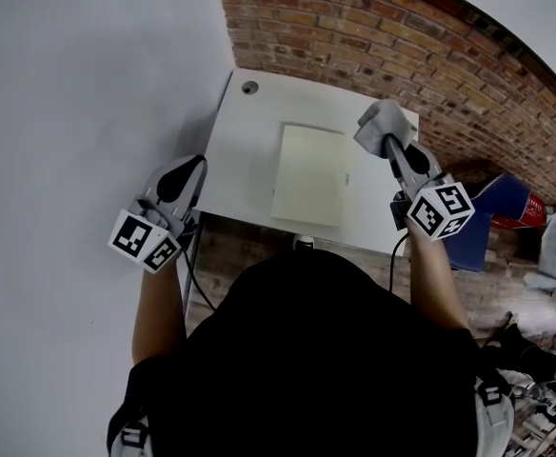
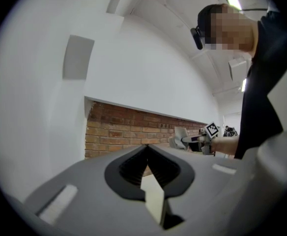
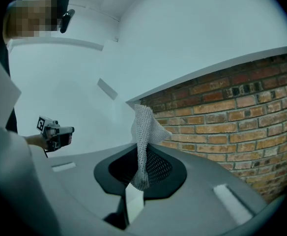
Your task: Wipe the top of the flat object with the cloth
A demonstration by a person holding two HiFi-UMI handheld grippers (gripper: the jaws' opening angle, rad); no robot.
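Note:
A pale yellow flat board (image 1: pixel 312 174) lies on the small white table (image 1: pixel 245 165). My right gripper (image 1: pixel 392 144) hangs over the table's right edge, shut on a grey knitted cloth (image 1: pixel 381 126) that sticks up past its jaws; the right gripper view shows the cloth (image 3: pixel 144 136) pinched between the jaws and standing up. My left gripper (image 1: pixel 190 168) is held at the table's left edge, above the floor, its jaws closed together with nothing between them (image 2: pixel 147 168).
A brick wall (image 1: pixel 373 36) runs behind the table, a white wall (image 1: pixel 78 112) stands to the left. A small round hole (image 1: pixel 249 88) marks the table's far left corner. A blue object (image 1: pixel 492 212) and clutter sit on the floor to the right.

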